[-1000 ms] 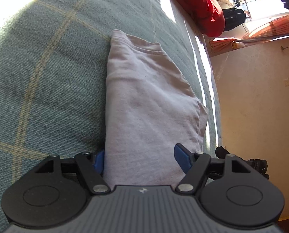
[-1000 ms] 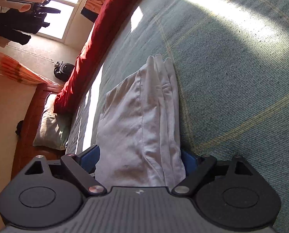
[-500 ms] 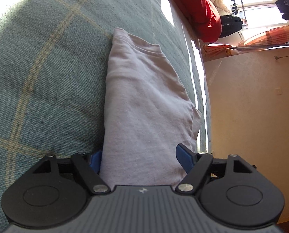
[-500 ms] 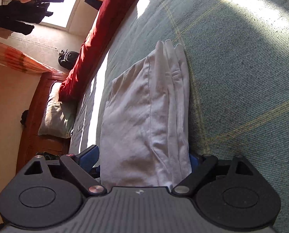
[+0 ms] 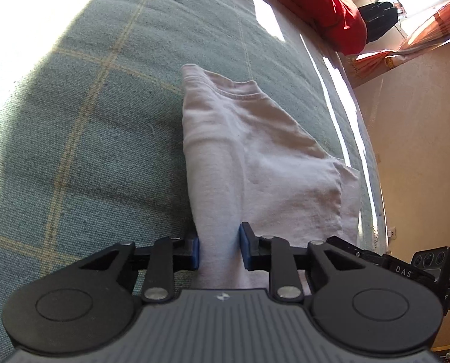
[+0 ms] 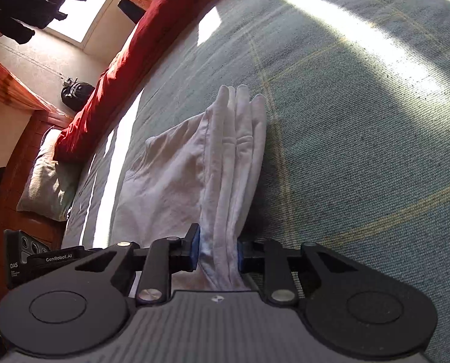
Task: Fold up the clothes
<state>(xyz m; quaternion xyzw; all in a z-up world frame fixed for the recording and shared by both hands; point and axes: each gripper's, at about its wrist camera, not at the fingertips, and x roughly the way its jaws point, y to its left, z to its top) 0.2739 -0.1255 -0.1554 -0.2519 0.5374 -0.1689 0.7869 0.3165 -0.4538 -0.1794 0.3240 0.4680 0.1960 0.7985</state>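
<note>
A folded white garment (image 5: 261,157) lies on my green checked bedspread (image 5: 88,121). My left claw (image 5: 219,249) is closing, pinching a bunched ridge at its near edge. My right claw (image 6: 218,249) is closing too, squeezing the garment's stacked folds there.

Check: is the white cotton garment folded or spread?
Folded: the white cotton garment lies as a narrow strip with stacked layers along one edge.

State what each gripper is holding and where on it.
Both hold the folded white garment. The left gripper is closing on a bunched fold at its near edge; the right gripper is closing on the stacked folded layers at its near edge.
</note>
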